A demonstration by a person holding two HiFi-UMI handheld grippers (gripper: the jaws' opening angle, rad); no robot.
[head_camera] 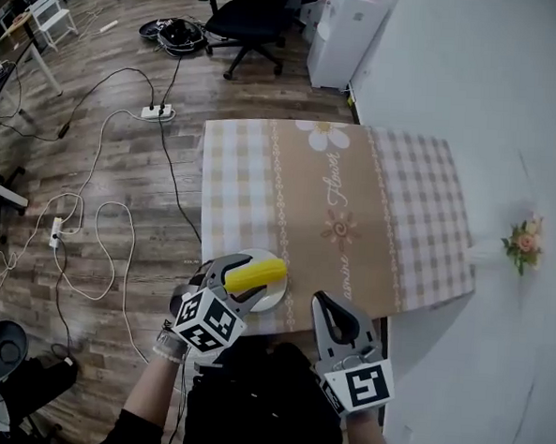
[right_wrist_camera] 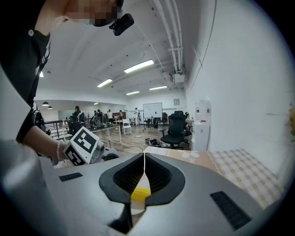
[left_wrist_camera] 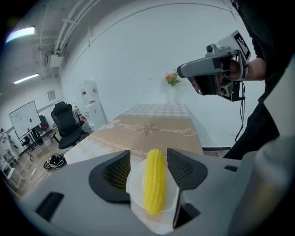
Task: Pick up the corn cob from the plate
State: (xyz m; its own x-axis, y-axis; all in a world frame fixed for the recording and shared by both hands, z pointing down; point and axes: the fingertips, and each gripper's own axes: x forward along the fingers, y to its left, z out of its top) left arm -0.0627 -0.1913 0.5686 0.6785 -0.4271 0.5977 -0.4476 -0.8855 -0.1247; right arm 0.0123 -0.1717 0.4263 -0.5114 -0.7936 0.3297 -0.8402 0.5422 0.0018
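surface (head_camera: 354,202) edge holds a plate (head_camera: 272,301) with a corn cob (head_camera: 255,274), untouched between the wide jaws of the left gripper (left_wrist_camera: 148,156); right gripper (right_wrist_camera: 144,159) jaws closed; chair (head_camera: 248,17) beyond.

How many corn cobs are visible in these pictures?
1. The corn cob lies on the white plate at the table's near edge, between the open jaws of the left hand-held gripper. No other shows.

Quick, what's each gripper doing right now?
Left gripper: open, jaws either side of the corn, not gripping.
Right gripper: shut, empty.

Left tongs (left_wrist_camera: 148,156) agape, right tongs (right_wrist_camera: 144,159) closed
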